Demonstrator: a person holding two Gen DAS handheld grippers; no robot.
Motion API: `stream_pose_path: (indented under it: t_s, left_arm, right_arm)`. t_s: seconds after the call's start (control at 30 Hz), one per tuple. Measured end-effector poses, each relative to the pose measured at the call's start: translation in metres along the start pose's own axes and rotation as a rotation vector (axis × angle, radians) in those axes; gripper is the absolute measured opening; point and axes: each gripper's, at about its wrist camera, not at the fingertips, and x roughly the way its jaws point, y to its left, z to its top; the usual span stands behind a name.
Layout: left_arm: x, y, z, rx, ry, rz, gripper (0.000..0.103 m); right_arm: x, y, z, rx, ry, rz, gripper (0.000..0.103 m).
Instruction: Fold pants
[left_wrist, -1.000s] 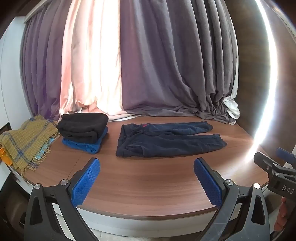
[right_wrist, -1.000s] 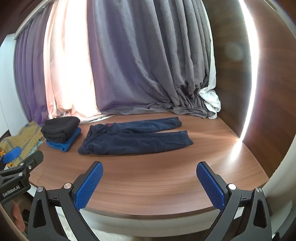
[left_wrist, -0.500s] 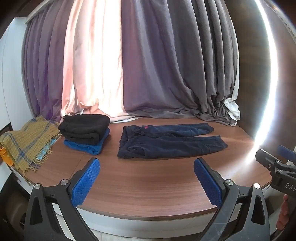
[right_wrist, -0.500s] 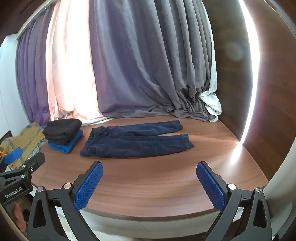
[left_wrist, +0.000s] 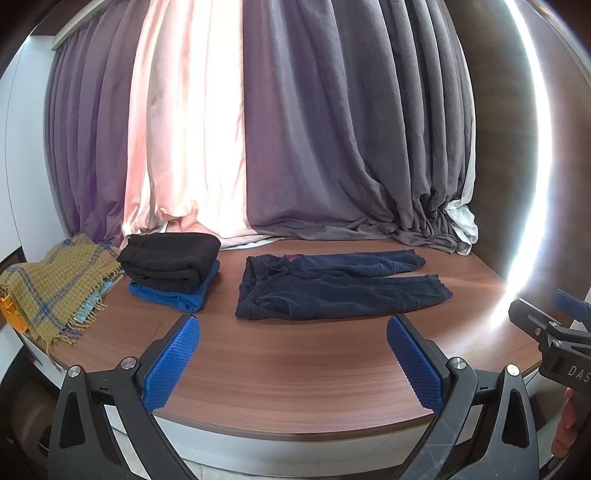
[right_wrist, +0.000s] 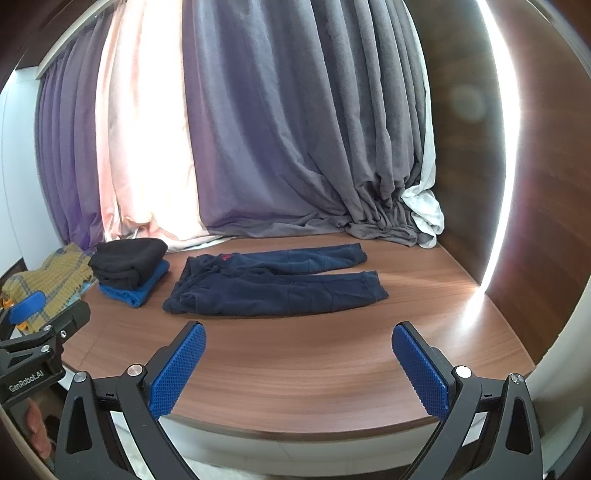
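Observation:
Dark navy pants (left_wrist: 332, 284) (right_wrist: 273, 282) lie flat on the wooden table, waist to the left, both legs stretched to the right with a small gap between them. My left gripper (left_wrist: 293, 354) hovers open over the table's front edge, well short of the pants, nothing between its blue pads. My right gripper (right_wrist: 299, 358) is open too, at the same front edge, empty. Each gripper shows at the side of the other's view.
A folded black garment on a folded blue one (left_wrist: 171, 269) (right_wrist: 129, 269) sits left of the pants. A mustard plaid fringed blanket (left_wrist: 51, 284) hangs at the far left. Grey and pink curtains (left_wrist: 295, 147) pool on the table's back edge. A wood wall (right_wrist: 535, 184) stands right.
Both views have tilted slightly upward, so the pants and the stack sit a little lower in frame. Both grippers stayed open; nothing on the table moved.

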Motion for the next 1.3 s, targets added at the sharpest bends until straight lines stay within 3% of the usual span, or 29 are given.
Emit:
stream_pose_path:
  t_s: [0.33, 0.4, 1.3]
  left_arm:
    - [0.011, -0.005, 0.011, 0.003, -0.004, 0.005, 0.103]
    - [-0.002, 0.001, -0.006, 0.000, -0.014, 0.005, 0.103]
    - [-0.003, 0.000, -0.011, 0.005, -0.025, 0.012, 0.103]
  right_arm:
    - [-0.004, 0.000, 0.001, -0.004, -0.011, 0.007, 0.102]
    - [-0.004, 0.000, 0.001, -0.004, -0.010, 0.008, 0.102]
    - [-0.001, -0.001, 0.003, -0.003, 0.003, 0.013, 0.102]
